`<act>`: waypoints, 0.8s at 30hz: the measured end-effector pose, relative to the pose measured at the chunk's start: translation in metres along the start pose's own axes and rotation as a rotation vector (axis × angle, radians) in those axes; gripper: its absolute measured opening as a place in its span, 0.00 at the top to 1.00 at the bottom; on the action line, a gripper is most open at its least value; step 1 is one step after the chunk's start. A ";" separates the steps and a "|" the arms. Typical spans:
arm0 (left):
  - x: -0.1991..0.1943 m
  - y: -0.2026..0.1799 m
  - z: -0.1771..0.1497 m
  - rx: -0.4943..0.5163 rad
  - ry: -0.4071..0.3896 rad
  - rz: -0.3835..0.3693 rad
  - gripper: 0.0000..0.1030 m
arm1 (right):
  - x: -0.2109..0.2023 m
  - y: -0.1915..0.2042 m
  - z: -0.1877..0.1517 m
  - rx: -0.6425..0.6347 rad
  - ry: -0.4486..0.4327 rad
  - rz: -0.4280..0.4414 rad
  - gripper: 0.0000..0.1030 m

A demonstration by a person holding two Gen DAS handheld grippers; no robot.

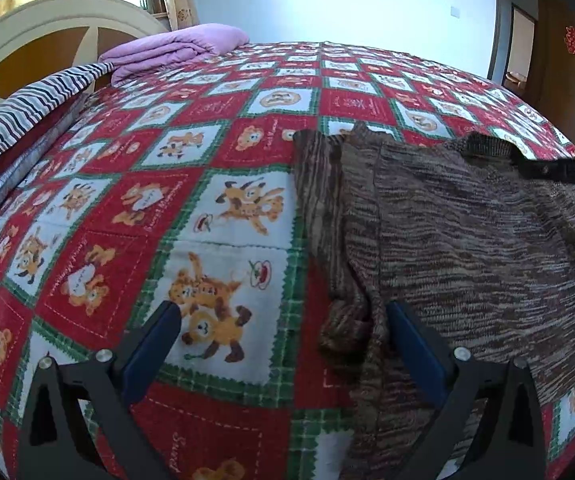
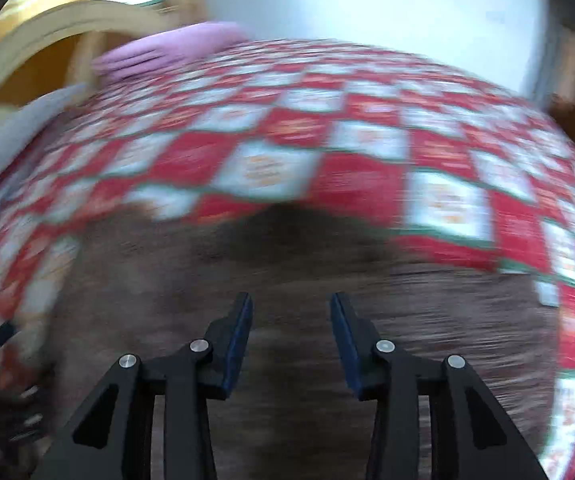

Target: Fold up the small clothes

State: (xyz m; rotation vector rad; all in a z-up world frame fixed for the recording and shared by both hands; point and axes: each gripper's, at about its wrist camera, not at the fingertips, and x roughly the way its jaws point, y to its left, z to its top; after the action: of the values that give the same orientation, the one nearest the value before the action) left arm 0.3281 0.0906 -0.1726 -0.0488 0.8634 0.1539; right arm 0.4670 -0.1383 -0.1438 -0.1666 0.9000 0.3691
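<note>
A wide bed (image 1: 215, 208) under a red, white and green teddy-bear patchwork quilt fills both views, with a cream-and-wood headboard (image 1: 39, 32), a pale wall and a curtained window behind it. A folded lilac blanket (image 1: 175, 48) lies at the head end beside a striped cover (image 1: 31, 104). The brown marled knit sweater (image 1: 467, 232) lies spread flat on the quilt's near right part, one sleeve already laid in along its left edge, so the fold looks partly made. The left gripper (image 1: 283, 344) hangs released, its jaws wide, straddling that sleeve's cuff without pinching it. The right gripper (image 2: 291, 340) hovers over the sweater's body (its view is smeared), jaws part-closed with nothing pressed between the pads. Next, I judge, each claw must clamp a fabric edge and carry it across evenly.
</note>
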 end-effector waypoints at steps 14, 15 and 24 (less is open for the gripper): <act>-0.011 0.006 -0.020 -0.031 0.035 -0.017 0.00 | -0.028 -0.033 -0.040 0.074 -0.058 -0.078 0.57; -0.012 0.006 -0.020 -0.031 0.032 -0.017 0.00 | -0.042 -0.043 -0.053 0.090 -0.067 -0.079 0.57; -0.029 0.003 -0.026 -0.004 -0.029 -0.058 0.00 | -0.137 -0.149 -0.169 0.332 -0.137 -0.122 0.57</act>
State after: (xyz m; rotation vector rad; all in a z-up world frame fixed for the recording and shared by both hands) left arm 0.2890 0.0870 -0.1674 -0.0756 0.8320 0.1016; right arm 0.3223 -0.3591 -0.1412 0.1084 0.7993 0.1121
